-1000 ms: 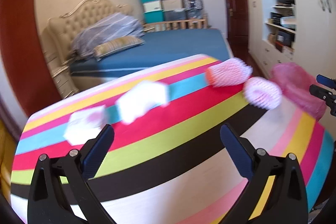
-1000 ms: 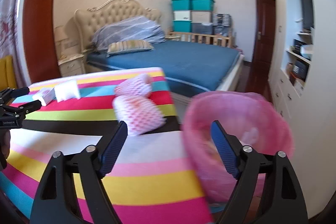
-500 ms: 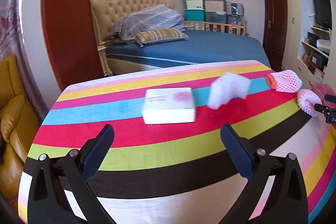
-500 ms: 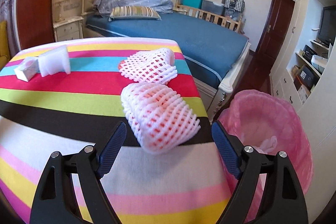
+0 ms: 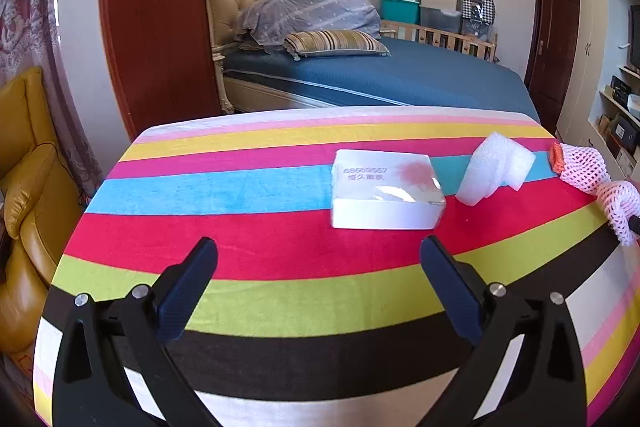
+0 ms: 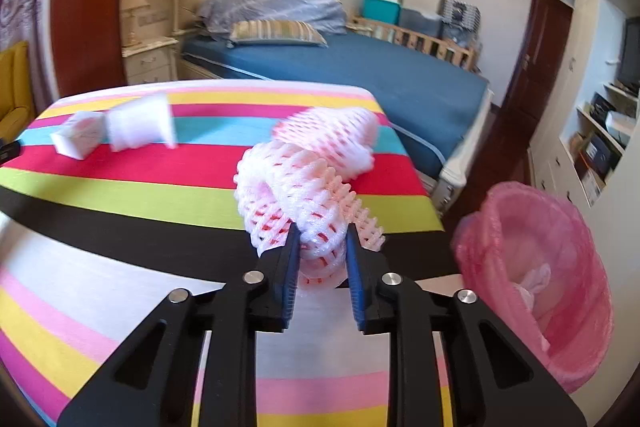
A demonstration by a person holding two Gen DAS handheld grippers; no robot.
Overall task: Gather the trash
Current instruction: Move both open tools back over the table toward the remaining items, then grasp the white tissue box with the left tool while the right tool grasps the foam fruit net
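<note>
My right gripper [image 6: 320, 239] is shut on a pink foam fruit net [image 6: 296, 191] and squeezes it over the striped table [image 6: 120, 195]. A second pink net [image 6: 332, 135] lies just behind it. The pink-lined trash bin [image 6: 548, 267] stands off the table's right edge. My left gripper [image 5: 318, 255] is open and empty above the table [image 5: 240, 259]. A white box [image 5: 384, 195] and a white foam piece [image 5: 496, 167] lie ahead of it to the right. Both nets show at the far right, the nearer [image 5: 620, 203] and the farther [image 5: 580, 163].
A blue bed [image 5: 380, 79] stands behind the table. A yellow leather armchair [image 5: 24, 187] is at the left. Shelves [image 6: 608, 131] and a dark door [image 6: 536, 67] are on the right. The box [image 6: 76, 135] and foam piece [image 6: 140, 127] lie at the table's far left.
My right gripper has moved forward and shut on the nearer pink net. My left gripper has swung left, bringing the white box and foam piece ahead of it.
</note>
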